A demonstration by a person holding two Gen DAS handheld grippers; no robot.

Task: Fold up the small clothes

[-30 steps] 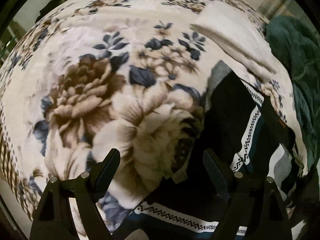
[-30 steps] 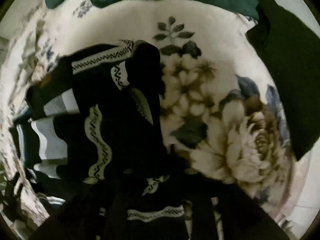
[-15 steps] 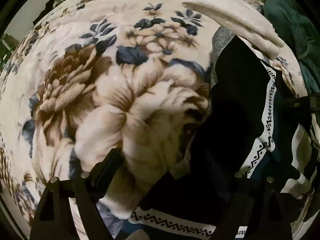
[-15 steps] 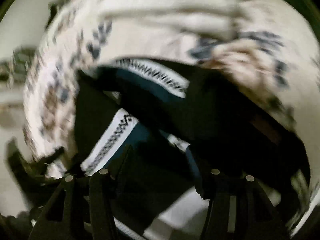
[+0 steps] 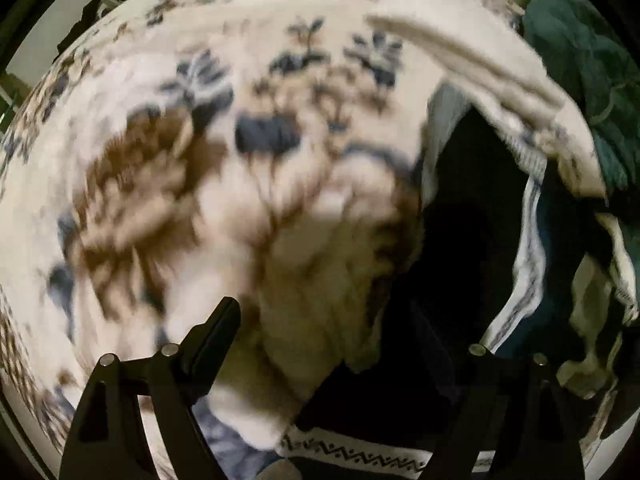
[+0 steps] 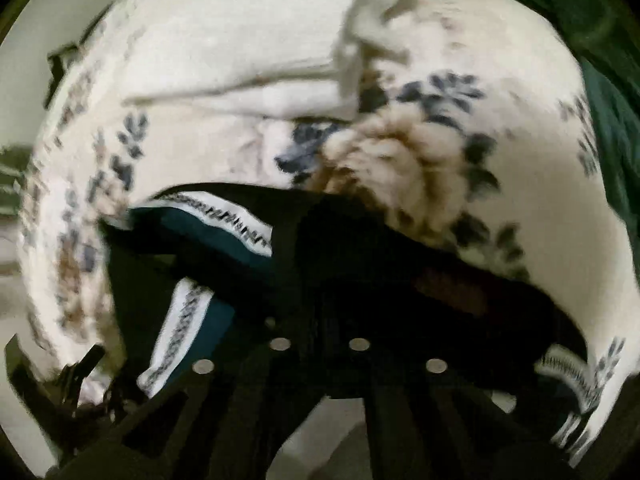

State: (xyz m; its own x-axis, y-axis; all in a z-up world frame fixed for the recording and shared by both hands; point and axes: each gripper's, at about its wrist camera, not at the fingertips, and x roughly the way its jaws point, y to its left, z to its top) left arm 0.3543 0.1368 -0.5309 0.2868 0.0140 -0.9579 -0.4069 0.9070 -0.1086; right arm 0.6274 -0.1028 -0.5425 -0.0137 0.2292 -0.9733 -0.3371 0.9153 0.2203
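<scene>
A small black garment with white zigzag bands and teal panels lies on a floral blanket. My left gripper is open, low over the garment's left edge and the blanket, holding nothing. In the right wrist view the garment is bunched right in front of my right gripper, whose fingers have closed together on its black cloth. A white zigzag band drapes to the left. Both views are motion-blurred.
A cream folded cloth lies on the blanket beyond the garment; it also shows in the right wrist view. A dark green fabric heap sits at the right. The left gripper shows at the right view's lower left.
The right gripper swung down to the garment and closed on its black cloth; half a second ago it was open. The left gripper stayed open and shifted slightly over the blanket.
</scene>
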